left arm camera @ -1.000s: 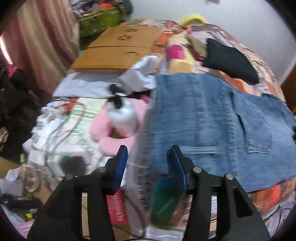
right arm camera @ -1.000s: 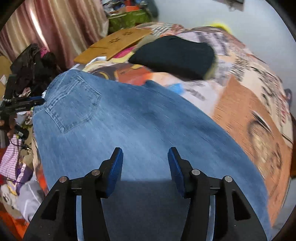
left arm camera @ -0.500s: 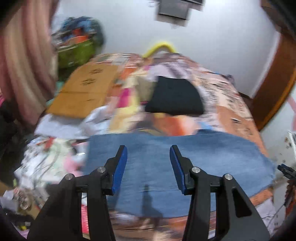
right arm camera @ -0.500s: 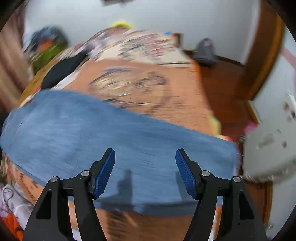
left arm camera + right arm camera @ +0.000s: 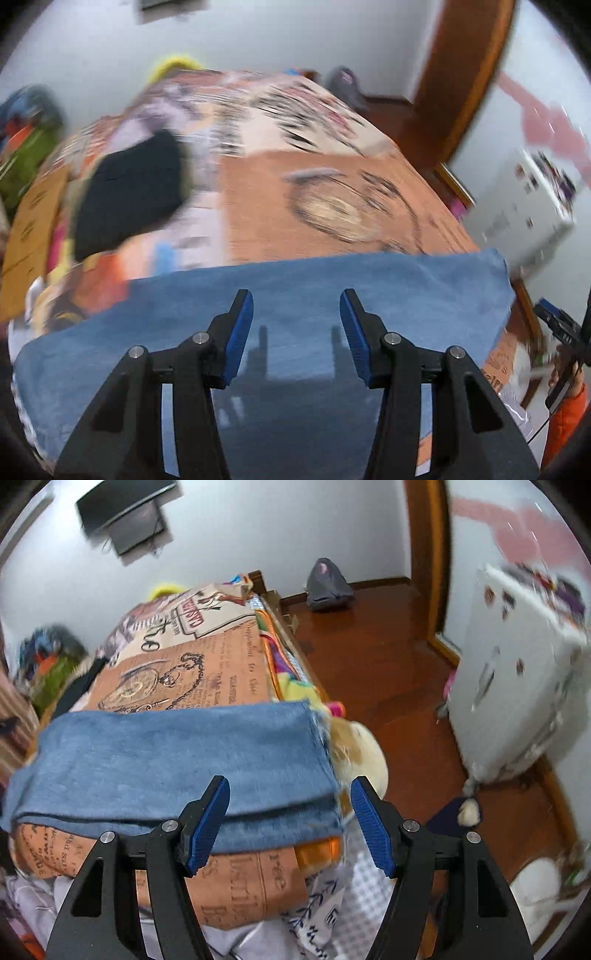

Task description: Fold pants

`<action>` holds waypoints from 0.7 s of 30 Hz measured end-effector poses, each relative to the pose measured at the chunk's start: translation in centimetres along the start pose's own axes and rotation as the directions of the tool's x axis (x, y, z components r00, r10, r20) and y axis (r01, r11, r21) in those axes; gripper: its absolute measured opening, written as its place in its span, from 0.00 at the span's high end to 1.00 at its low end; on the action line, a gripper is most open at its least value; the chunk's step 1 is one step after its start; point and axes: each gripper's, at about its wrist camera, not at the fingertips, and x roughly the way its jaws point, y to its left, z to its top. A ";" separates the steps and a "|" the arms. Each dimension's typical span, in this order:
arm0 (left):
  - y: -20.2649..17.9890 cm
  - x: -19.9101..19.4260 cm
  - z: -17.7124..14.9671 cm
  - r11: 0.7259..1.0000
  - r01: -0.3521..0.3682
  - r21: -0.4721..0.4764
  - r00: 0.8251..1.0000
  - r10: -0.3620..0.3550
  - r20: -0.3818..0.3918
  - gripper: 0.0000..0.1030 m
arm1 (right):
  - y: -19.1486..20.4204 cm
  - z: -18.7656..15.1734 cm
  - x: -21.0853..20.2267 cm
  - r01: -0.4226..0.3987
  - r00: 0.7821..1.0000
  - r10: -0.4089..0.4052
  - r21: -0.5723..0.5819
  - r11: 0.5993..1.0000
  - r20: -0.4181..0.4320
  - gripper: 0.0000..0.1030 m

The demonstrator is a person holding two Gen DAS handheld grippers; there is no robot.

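Blue denim pants point(image 5: 295, 295) lie flat across the near edge of a bed with an orange printed cover point(image 5: 314, 206). My left gripper point(image 5: 296, 321) is open and empty, hovering over the middle of the legs. In the right wrist view the leg ends point(image 5: 184, 753) lie stacked one on the other, hems at the bed's right edge. My right gripper point(image 5: 290, 819) is open wide and empty, just in front of the hem corner. The other gripper's tip point(image 5: 557, 325) shows at the far right of the left wrist view.
A folded black garment point(image 5: 129, 192) lies on the bed beyond the pants. A plush toy point(image 5: 354, 753) sits by the hems. A white fridge point(image 5: 517, 686) and red wooden floor point(image 5: 369, 657) are to the right. Crumpled cloth point(image 5: 325, 904) hangs below the bed edge.
Both views have swung right along the pants, from the waist and pocket to the leg ends. The right gripper's jaws have opened wider. Both grippers stay empty.
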 end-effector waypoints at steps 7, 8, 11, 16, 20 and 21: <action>-9.7 6.7 -1.0 0.982 0.036 0.186 0.993 -0.014 -0.121 0.51 | -2.1 -3.0 1.5 -0.105 0.993 0.113 0.160 0.981 -0.044 0.37; -11.0 6.9 -1.2 0.974 0.001 0.228 0.995 0.022 -0.098 0.45 | -2.1 -3.2 1.7 -0.117 0.991 0.127 0.169 0.979 -0.049 0.37; -13.5 7.4 -1.8 0.955 0.033 0.295 0.994 0.001 -0.114 0.37 | -2.2 -3.8 2.1 -0.167 0.981 0.183 0.187 0.968 -0.071 0.37; -17.5 8.7 -2.7 0.927 0.069 0.368 0.990 -0.017 -0.142 0.34 | -1.7 -4.6 3.6 -0.222 0.964 0.247 0.215 0.951 -0.099 0.36; -19.2 9.7 -3.2 0.927 0.118 0.357 0.983 -0.057 -0.176 0.30 | -2.0 -4.7 4.8 -0.241 0.955 0.276 0.256 0.936 -0.108 0.35; -19.6 9.8 -3.3 0.924 0.119 0.362 0.983 -0.057 -0.177 0.29 | -2.1 -4.8 5.0 -0.242 0.955 0.277 0.264 0.934 -0.107 0.35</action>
